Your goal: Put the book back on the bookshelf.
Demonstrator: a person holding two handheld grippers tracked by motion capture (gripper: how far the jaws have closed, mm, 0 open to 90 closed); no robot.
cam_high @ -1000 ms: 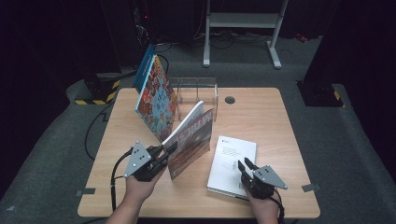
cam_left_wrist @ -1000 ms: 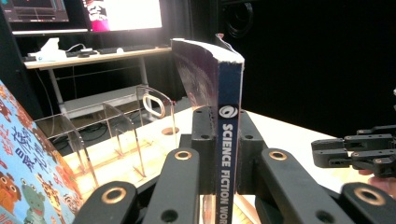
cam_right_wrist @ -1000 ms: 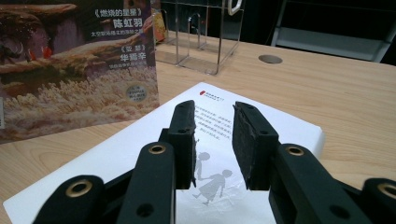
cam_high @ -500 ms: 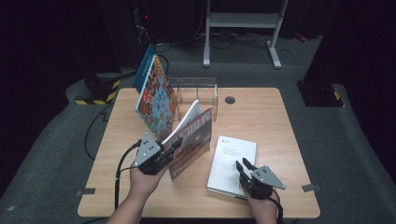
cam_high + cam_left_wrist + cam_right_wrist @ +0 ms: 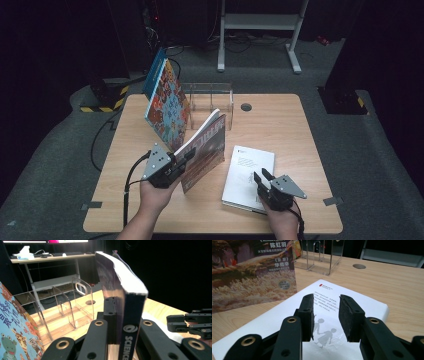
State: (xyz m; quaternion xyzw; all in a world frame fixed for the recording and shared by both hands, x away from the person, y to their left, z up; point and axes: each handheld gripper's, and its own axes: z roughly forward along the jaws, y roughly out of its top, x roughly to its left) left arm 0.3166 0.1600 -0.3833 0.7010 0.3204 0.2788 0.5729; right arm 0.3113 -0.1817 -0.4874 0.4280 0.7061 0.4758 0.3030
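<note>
The magazine (image 5: 202, 150) stands tilted on the table, clamped at its spine by the left gripper (image 5: 184, 159), not yet in the clear rack (image 5: 210, 102) behind it. The white book (image 5: 248, 175) lies flat, untouched; over it the right gripper (image 5: 261, 176), its jaws apart on nothing, has just been opening.

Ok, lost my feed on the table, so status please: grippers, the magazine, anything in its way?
Left gripper shut on the magazine, held upright by its spine. Right gripper jaws just opening, nothing between, over the white book. Clear rack behind, colourful book leaning at its left end.
</note>
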